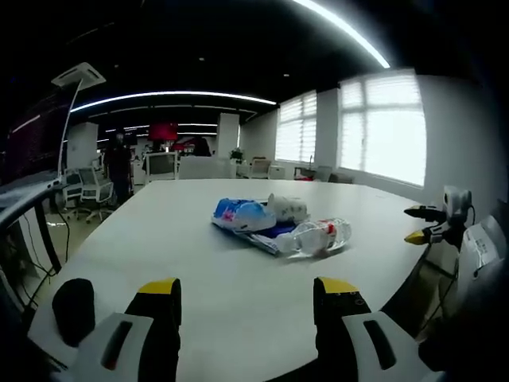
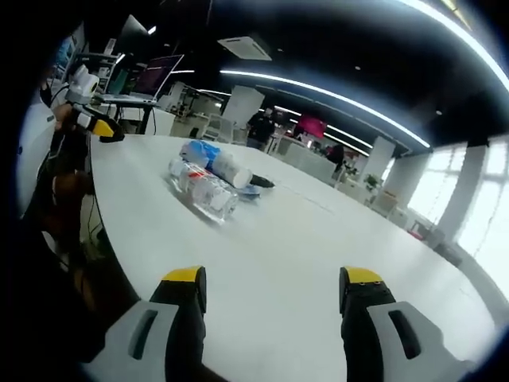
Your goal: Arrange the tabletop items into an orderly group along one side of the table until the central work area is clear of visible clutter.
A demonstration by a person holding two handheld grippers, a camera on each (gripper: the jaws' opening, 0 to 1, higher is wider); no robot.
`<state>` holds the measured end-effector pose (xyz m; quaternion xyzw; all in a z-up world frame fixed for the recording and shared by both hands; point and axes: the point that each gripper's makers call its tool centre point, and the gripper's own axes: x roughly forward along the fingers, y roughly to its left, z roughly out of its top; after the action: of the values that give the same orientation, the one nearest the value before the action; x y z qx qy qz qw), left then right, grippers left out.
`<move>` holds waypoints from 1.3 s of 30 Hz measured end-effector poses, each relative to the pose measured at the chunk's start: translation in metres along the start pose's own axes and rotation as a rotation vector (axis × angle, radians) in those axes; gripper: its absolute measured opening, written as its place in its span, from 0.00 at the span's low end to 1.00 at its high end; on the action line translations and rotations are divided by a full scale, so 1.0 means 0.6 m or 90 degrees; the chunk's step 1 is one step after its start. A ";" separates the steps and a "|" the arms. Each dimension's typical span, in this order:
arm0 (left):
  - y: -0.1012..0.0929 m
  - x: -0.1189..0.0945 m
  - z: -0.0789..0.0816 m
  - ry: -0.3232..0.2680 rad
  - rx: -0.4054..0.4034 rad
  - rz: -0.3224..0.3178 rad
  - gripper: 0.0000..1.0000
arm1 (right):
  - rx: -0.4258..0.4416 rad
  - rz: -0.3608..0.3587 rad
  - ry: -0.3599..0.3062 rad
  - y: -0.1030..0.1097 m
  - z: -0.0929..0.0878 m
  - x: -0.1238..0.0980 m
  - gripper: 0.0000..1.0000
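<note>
Open-plan office, broad white table (image 1: 238, 302) carrying one small cluster of items.

A clear plastic bottle (image 1: 315, 236) lies on its side touching a blue packet (image 1: 242, 214) and white roll (image 1: 288, 208); left gripper (image 1: 248, 301) and right gripper (image 2: 274, 288) hover nearby, jaws apart, empty.

no legible text, bottle label (image 1: 328, 231) blurred
</note>
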<state>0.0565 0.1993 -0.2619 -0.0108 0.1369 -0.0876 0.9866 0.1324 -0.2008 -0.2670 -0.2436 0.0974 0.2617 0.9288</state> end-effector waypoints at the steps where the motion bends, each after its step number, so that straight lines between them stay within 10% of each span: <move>1: -0.001 0.000 -0.002 0.003 0.002 -0.002 0.66 | 0.000 -0.001 0.002 0.000 -0.001 0.000 0.65; 39: -0.033 0.019 -0.001 0.012 -0.003 -0.041 0.66 | 0.002 0.031 -0.007 0.020 -0.001 0.020 0.65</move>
<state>0.0639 0.1777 -0.2650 -0.0169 0.1458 -0.1191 0.9820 0.1363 -0.1868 -0.2762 -0.2381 0.0987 0.2851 0.9232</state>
